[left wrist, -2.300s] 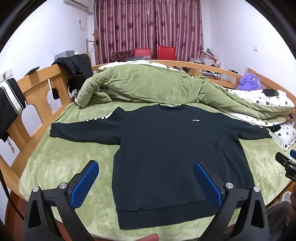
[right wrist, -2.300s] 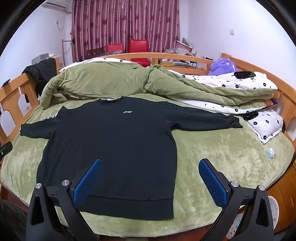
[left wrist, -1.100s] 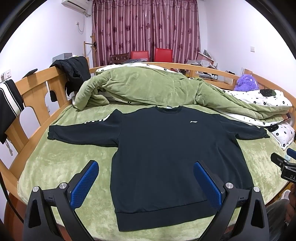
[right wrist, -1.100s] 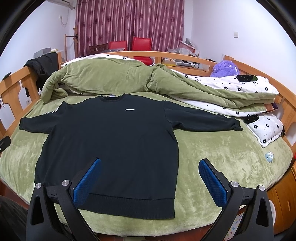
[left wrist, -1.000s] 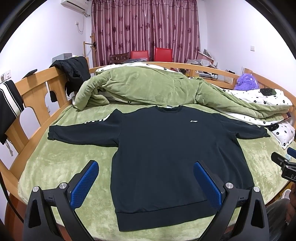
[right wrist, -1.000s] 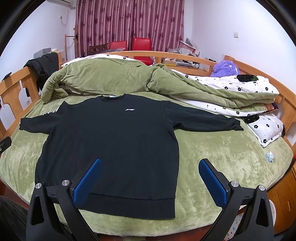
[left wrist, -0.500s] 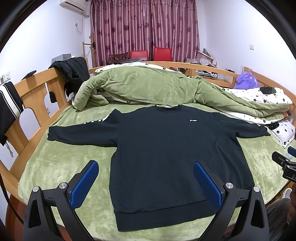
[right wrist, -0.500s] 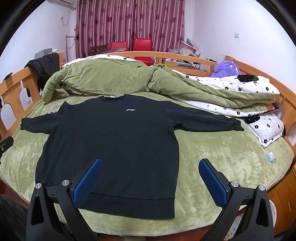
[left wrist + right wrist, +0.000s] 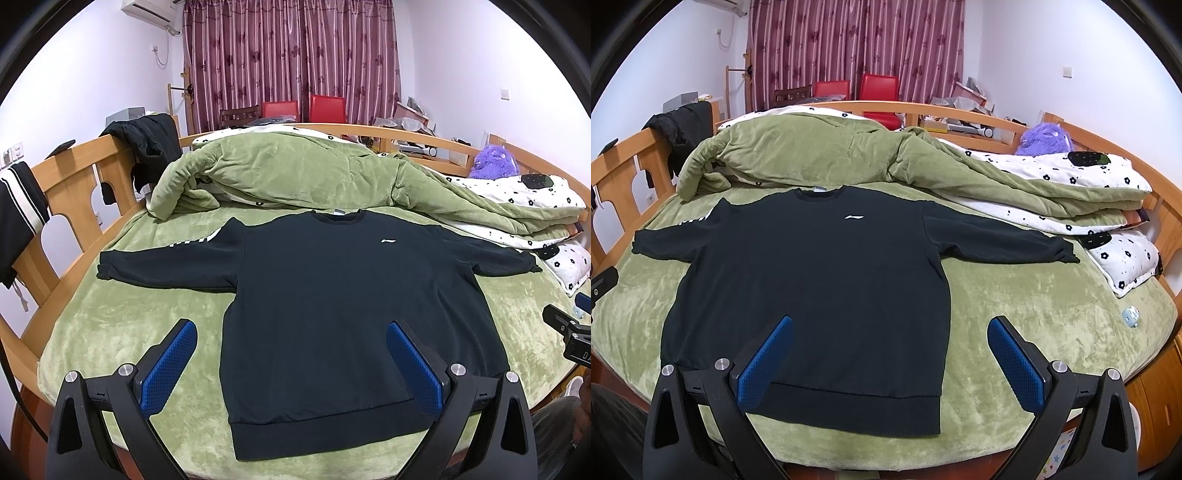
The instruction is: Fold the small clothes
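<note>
A black long-sleeved sweatshirt (image 9: 332,295) lies flat and face up on the green bed cover, both sleeves spread out sideways, hem towards me. It also shows in the right wrist view (image 9: 827,280). My left gripper (image 9: 290,362) is open and empty, held above the hem's left part. My right gripper (image 9: 890,354) is open and empty, held above the hem's right corner. Part of the right gripper shows at the left wrist view's right edge (image 9: 565,332).
A bunched green quilt (image 9: 295,173) lies behind the collar. White flowered bedding (image 9: 1071,184) and a pillow (image 9: 1123,258) lie at the right. A wooden bed rail (image 9: 74,177) with dark clothes draped on it runs on the left. A small pale object (image 9: 1130,315) sits near the right edge.
Both grippers have shifted only slightly; the sweatshirt sits a little differently in each view. Both jaws stay open and the sweatshirt has not moved.
</note>
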`<state>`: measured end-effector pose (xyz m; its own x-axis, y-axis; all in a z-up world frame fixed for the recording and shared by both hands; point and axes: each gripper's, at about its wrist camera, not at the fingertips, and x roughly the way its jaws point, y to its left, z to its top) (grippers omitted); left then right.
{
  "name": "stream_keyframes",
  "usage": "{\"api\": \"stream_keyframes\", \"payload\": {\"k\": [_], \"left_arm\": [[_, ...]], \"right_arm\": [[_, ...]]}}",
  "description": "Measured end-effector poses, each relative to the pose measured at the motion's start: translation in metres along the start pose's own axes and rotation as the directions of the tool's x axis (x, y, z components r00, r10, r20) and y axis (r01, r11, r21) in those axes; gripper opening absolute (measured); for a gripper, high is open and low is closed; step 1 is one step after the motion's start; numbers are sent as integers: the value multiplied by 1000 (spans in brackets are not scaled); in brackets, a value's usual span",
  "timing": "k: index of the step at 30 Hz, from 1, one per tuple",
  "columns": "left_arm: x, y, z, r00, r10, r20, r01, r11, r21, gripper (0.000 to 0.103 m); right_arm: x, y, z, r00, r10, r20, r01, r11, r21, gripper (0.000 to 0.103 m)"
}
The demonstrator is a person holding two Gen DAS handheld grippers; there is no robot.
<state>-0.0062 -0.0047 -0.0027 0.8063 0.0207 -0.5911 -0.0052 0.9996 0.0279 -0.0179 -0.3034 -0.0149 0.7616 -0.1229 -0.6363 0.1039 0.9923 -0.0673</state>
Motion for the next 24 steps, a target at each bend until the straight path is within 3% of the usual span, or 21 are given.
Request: {"api": "stream_keyframes", "payload": {"k": [24], "left_arm": [[0,-5,1,1000,1,-1,-1,1000,4,103]], "right_arm": [[4,0,1,1000,11,0,-11,1000,-8,103]]}}
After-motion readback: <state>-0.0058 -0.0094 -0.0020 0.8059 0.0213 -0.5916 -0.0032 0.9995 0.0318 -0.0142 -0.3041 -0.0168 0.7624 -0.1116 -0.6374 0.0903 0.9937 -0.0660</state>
